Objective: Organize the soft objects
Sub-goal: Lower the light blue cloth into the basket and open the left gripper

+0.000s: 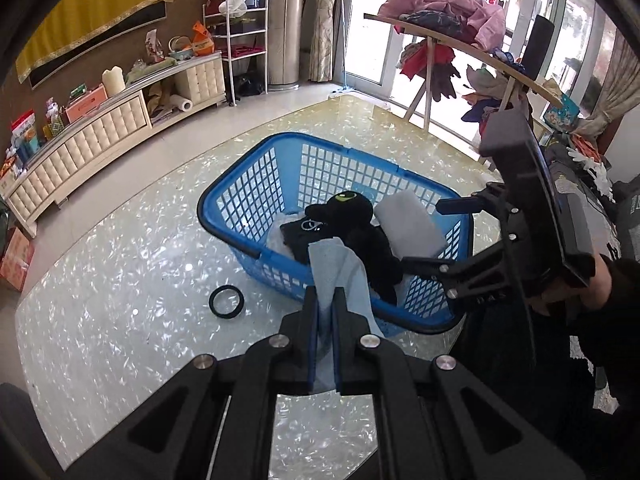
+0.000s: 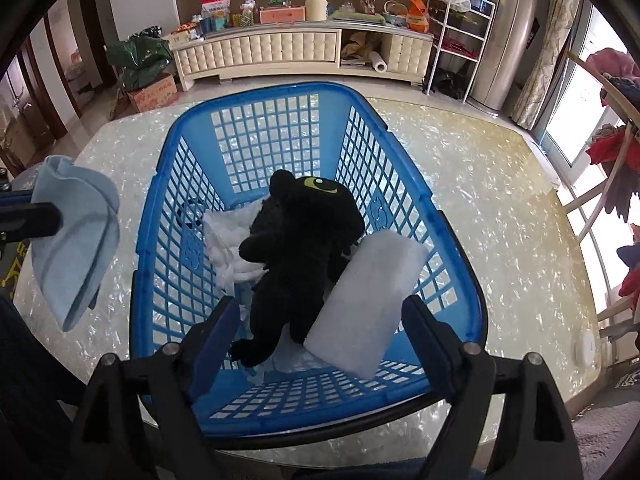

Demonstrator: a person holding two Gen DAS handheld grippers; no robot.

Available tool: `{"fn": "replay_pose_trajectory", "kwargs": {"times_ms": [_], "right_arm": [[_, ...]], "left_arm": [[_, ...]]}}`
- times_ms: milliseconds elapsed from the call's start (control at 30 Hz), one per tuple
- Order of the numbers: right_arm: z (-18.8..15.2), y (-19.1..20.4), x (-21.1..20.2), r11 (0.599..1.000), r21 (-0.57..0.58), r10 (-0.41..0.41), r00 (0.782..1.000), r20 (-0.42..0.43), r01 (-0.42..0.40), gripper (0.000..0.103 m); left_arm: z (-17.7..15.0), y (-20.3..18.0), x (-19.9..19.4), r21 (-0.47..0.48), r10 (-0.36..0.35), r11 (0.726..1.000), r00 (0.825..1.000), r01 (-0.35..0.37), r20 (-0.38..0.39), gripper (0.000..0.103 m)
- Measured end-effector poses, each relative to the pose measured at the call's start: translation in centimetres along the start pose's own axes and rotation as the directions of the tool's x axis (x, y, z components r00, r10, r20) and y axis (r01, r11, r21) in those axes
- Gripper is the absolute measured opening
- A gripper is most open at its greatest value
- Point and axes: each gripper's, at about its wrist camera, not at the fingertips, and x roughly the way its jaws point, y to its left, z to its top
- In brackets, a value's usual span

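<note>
A blue plastic basket (image 1: 248, 196) (image 2: 168, 184) stands on a glossy marbled table. In it lie a black plush toy (image 1: 360, 220) (image 2: 304, 248), a white foam block (image 1: 412, 220) (image 2: 372, 300), a white cloth (image 2: 228, 240) and a dark garment (image 1: 300, 236). My left gripper (image 1: 324, 300) is shut on a light blue cloth (image 1: 340, 276) (image 2: 76, 232) and holds it in the air beside the basket's near rim. My right gripper (image 2: 320, 312) is open and empty above the basket's near end; it also shows in the left wrist view (image 1: 420, 232).
A black ring (image 1: 226, 301) lies on the table left of the basket. A cream cabinet (image 2: 256, 52) lines the far wall. A drying rack with clothes (image 1: 440, 20) stands by the windows on the right. A cardboard box (image 2: 154, 96) sits on the floor.
</note>
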Motion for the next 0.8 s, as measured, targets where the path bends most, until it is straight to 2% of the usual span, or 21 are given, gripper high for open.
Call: {"fn": "replay_pose_trajectory", "kwargs": {"times_ms": [67,167,267,433,800], "right_arm": [[-0.1,-0.4,-0.2,1.0,0.009,0.018,1.0,0.013,-0.018,0.094],[-0.1,-0.8,-0.8,0.999,0.022,0.028,0.999,0.046,-0.029,0.096],[-0.1,-0.8,-0.9,1.0,0.015,0.021,0.998,0.053,-0.022,0.103],[-0.2,-0.7,-0.8,1.0,0.021,0.005,0.998,0.058,-0.006,0.103],[-0.2,-0.9,-0.5,0.999,0.031,0.007,0.998,0.061,-0.008,0.103]], "left_arm": [[0.4,-0.2,0.2,0.007,0.002,1.0,1.0,-0.002,-0.001,0.005],[1.0,-0.4,0.5,0.022,0.002,1.0,1.0,-0.002,-0.002,0.005],[1.8,-0.4,0.7,0.026,-0.001,1.0,1.0,0.001,0.007,0.005],[2.8,-0.7,1.6,0.048,-0.005,0.999,1.0,0.004,0.011,0.005],[4.7,0.0,5.4,0.07,0.001,0.998,0.999,0.001,-0.035,0.005]]}}
